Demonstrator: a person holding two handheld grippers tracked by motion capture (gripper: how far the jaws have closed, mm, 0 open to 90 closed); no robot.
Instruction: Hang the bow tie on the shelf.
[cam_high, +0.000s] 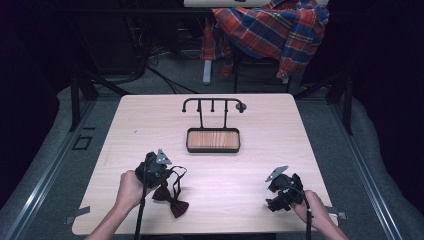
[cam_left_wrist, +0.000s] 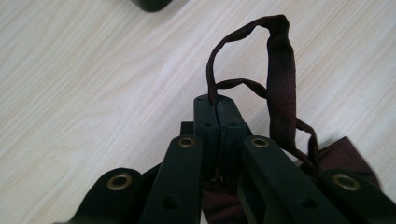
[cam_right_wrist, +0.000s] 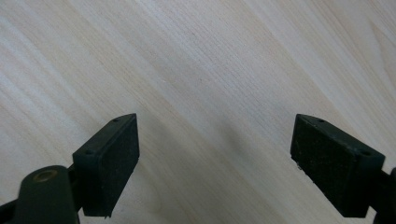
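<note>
A dark maroon bow tie (cam_high: 171, 201) lies on the light wooden table near its front left, with its thin strap (cam_high: 178, 176) looping up beside my left gripper (cam_high: 159, 170). In the left gripper view the jaws are pressed together on the strap (cam_left_wrist: 280, 70), which arches above the left gripper (cam_left_wrist: 217, 105); the bow (cam_left_wrist: 345, 156) hangs at lower right. My right gripper (cam_high: 283, 192) rests over the table's front right; in its own view the right gripper (cam_right_wrist: 215, 156) stands wide open over bare wood.
A black stand with a hooked crossbar (cam_high: 213, 103) rises from a wood-bottomed tray (cam_high: 213, 140) at the table's middle back. A plaid shirt (cam_high: 272, 27) hangs over a chair behind the table. A dark rounded edge (cam_left_wrist: 150, 4) shows at the top of the left gripper view.
</note>
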